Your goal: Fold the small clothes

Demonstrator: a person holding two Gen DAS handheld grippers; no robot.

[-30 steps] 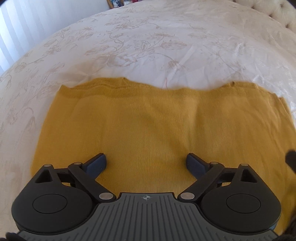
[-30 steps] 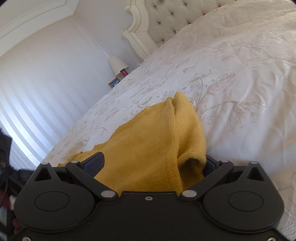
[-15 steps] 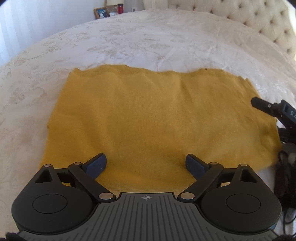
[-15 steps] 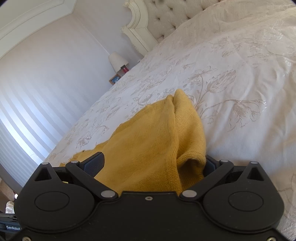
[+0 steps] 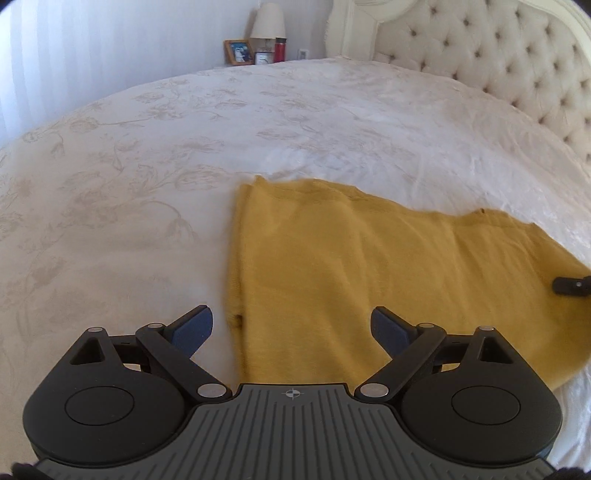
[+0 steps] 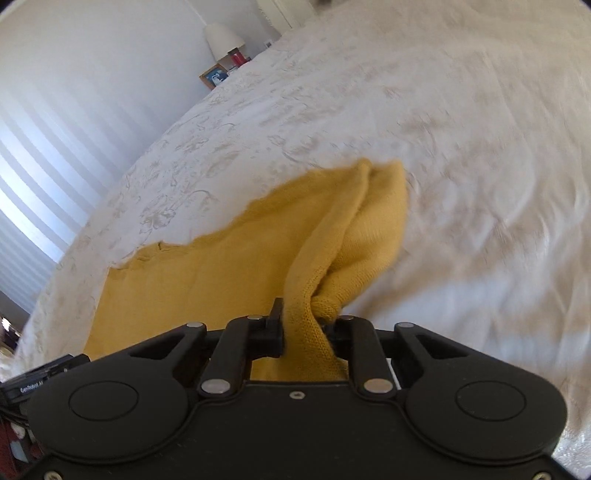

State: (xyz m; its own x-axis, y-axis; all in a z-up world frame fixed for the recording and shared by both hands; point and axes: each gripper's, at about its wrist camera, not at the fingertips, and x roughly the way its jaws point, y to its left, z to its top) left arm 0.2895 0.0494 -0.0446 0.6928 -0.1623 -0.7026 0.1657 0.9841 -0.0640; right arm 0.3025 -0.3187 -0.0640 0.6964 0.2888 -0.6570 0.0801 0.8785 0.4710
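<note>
Yellow knit garment (image 5: 369,266) flat on white floral bedspread (image 5: 184,147), lower right of left wrist frame. Long axis runs from lower centre toward right edge. Its left edge falls between my left gripper (image 5: 291,325) fingers; jaws wide, not touching cloth. My right gripper (image 6: 303,328) jaws closing, pinching bunched corner of garment (image 6: 314,258); cloth rises ridge-like from pads. Lamp (image 5: 267,22), photo frame (image 5: 239,51) upper centre.

A mustard-yellow knit garment (image 5: 369,266) lies spread flat on the bed, its straight left edge running from 12 to 6 o'clock. At its 3 o'clock end the fabric (image 6: 332,258) is bunched into a raised, gathered fold.
</note>
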